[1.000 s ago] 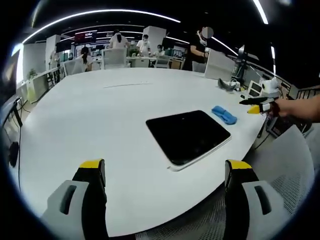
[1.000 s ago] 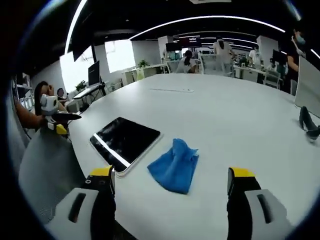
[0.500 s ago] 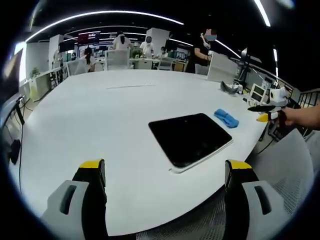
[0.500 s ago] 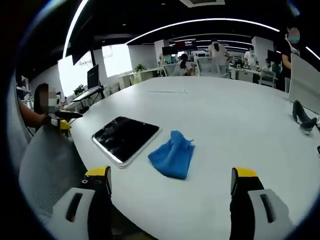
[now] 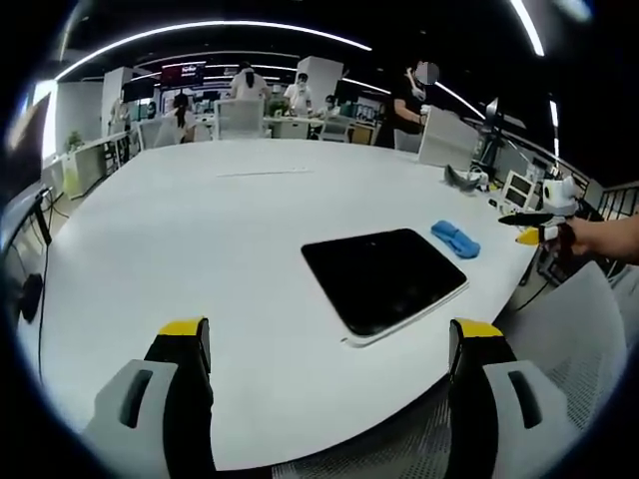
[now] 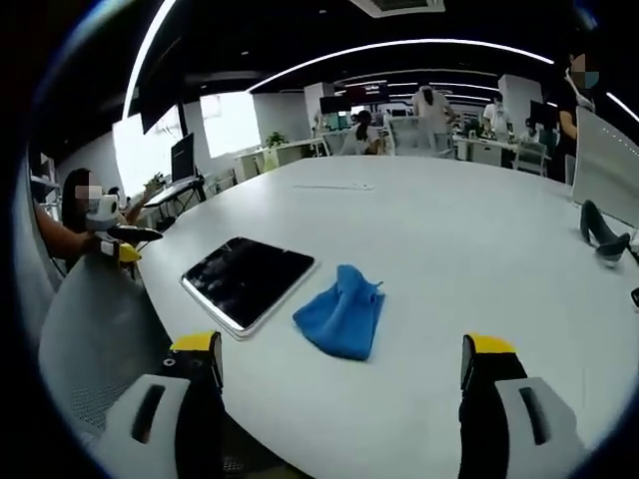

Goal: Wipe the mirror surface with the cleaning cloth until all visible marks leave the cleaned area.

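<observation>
A flat dark mirror (image 5: 384, 279) with a white rim lies near the edge of the white table (image 5: 200, 230); it also appears as the mirror (image 6: 247, 278) in the right gripper view. A crumpled blue cloth (image 6: 341, 312) rests on the table just beside it, seen small as the cloth (image 5: 455, 239) in the left gripper view. My left gripper (image 5: 329, 344) hangs open over the table's near edge, short of the mirror. My right gripper (image 6: 339, 359) is open too, just short of the cloth. Each gripper (image 5: 534, 230) (image 6: 120, 239) appears at the edge of the other's view, held in a hand.
A grey mesh chair back (image 6: 95, 339) sits by the table edge. A dark object (image 6: 602, 238) lies on the table farther off. A monitor (image 5: 444, 135) stands at the far side. Several people and desks fill the background.
Both views drift slightly with the hands; the mirror and cloth stay put on the table. Both grippers stay open.
</observation>
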